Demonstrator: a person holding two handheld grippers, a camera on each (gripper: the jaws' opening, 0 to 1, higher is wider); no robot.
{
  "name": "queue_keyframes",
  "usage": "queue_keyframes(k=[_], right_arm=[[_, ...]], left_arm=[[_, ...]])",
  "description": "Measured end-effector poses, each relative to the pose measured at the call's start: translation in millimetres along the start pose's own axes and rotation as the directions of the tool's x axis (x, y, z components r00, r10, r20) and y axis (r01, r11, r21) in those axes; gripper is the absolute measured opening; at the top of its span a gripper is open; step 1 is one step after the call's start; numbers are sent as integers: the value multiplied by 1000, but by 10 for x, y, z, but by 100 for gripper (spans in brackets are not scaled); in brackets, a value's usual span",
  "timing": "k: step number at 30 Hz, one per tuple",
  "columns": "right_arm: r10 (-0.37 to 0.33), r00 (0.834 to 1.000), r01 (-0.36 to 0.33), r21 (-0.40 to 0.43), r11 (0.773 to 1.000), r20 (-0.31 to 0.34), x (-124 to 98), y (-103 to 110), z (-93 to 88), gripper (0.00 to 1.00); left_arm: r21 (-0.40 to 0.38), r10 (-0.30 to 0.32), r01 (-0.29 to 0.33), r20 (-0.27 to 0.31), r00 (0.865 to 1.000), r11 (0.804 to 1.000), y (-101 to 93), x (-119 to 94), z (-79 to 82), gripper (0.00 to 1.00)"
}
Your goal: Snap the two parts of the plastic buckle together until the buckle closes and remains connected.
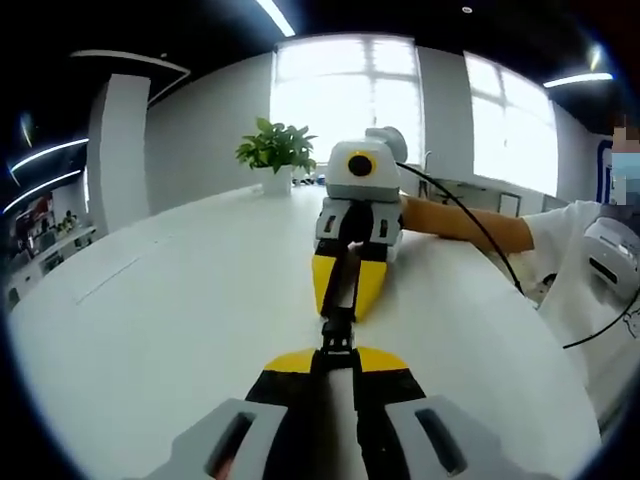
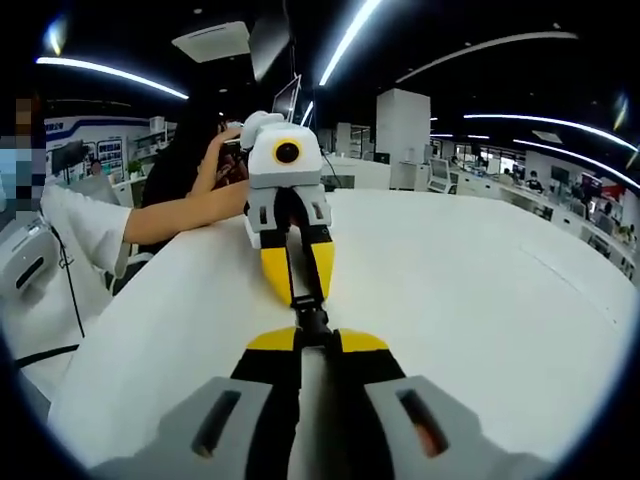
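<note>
Your left tool [image 1: 335, 362] is clenched on one end of the black buckle [image 1: 338, 312], and your right tool [image 2: 305, 343] is clenched on the other end. The two tools face each other nose to nose above the white surface [image 1: 170, 300], with the buckle stretched in the narrow gap between their yellow tips. In the left gripper view the right tool [image 1: 350, 288] sits straight ahead of your jaws; in the right gripper view the left tool [image 2: 296, 272] does the same. Whether the two halves are already latched or merely touching is too small to tell.

Here is what could go wrong. If you push with the tools slightly out of line, the prongs may ride against the socket edge and jam instead of clicking home. Each tool appears to hold only a thin strip of the part, so a hard push could twist a half out of your jaws and drop it onto the surface. If you let go before a full latch, the halves could spring apart. Tilting a tool upward would also carry the buckle out of that camera's sight.

A potted plant [image 1: 277, 152] stands far beyond the right tool, near the windows. No brand or label can be read on the buckle or tools; blue lettering on a distant wall [image 2: 75, 127] is too blurred to make out.
</note>
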State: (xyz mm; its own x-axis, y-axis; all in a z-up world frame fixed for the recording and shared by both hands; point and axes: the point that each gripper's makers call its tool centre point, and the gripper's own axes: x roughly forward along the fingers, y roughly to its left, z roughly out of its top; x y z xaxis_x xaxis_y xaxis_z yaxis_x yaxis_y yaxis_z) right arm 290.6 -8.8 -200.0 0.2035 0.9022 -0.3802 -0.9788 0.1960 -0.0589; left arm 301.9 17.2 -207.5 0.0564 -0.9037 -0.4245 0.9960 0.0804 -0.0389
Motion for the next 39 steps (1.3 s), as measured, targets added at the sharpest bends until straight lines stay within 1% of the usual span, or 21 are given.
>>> queue_keyframes(k=[4,7,12,14,15,17,18,20,22,24,26,32,34,35,36,37,38,39], right_arm=[[26,1000,-27,-23,999,-6,0,64,-3,12],[43,999,-43,-33,999,-13,4,98,-10,12],[48,999,-49,-36,998,-14,5,117,-13,12],[53,999,-53,-34,998,-13,12,122,-14,12],[55,998,-55,-32,998,-13,15,129,-14,11],[68,998,-68,-30,997,-6,7,152,-19,11],[73,997,-73,-13,997,-7,6,157,-21,11],[67,998,-67,12,998,-15,9,153,-17,11],[60,998,-60,11,998,-21,14,158,-13,10],[53,998,-53,6,999,-31,20,156,-11,10],[47,998,-47,1,999,-33,26,129,-14,10],[32,999,-32,24,999,-33,41,79,-10,8],[21,999,-20,19,1000,-37,54,55,-7,8],[25,999,-24,26,999,-33,69,58,0,7],[61,996,-61,8,998,-61,84,122,-17,7],[53,998,-52,8,999,-42,87,125,26,7],[42,999,-43,-23,999,-32,94,97,34,8],[49,998,-49,-9,999,-32,84,97,28,8]], left_arm=[[51,-24,25,-10,1000,998,-58,-4,5,11],[54,-43,44,-11,999,998,-79,-6,6,11],[60,-57,58,-16,998,997,-107,-4,7,11],[49,-61,62,-17,998,997,-113,5,10,11],[29,-63,64,-22,998,998,-114,14,11,11],[26,-69,70,-28,997,997,-120,11,15,11],[24,-71,72,-29,997,997,-126,12,13,11],[14,-67,67,-31,997,998,-123,18,13,11],[-7,-61,61,-31,998,998,-119,24,17,10],[-10,-58,58,-41,997,998,-124,29,22,10],[-41,-54,52,-44,998,998,-99,31,27,9],[-20,-41,40,-45,998,999,-88,53,27,9],[-13,-28,28,-47,998,1000,-54,56,30,9],[-13,-31,30,-49,998,999,-45,58,32,9],[6,-73,74,-66,995,997,-106,80,17,9],[24,-53,55,-60,997,998,-62,82,50,9],[56,-34,37,-54,998,998,-23,77,63,9],[41,-43,45,-56,998,998,-45,72,56,9]])
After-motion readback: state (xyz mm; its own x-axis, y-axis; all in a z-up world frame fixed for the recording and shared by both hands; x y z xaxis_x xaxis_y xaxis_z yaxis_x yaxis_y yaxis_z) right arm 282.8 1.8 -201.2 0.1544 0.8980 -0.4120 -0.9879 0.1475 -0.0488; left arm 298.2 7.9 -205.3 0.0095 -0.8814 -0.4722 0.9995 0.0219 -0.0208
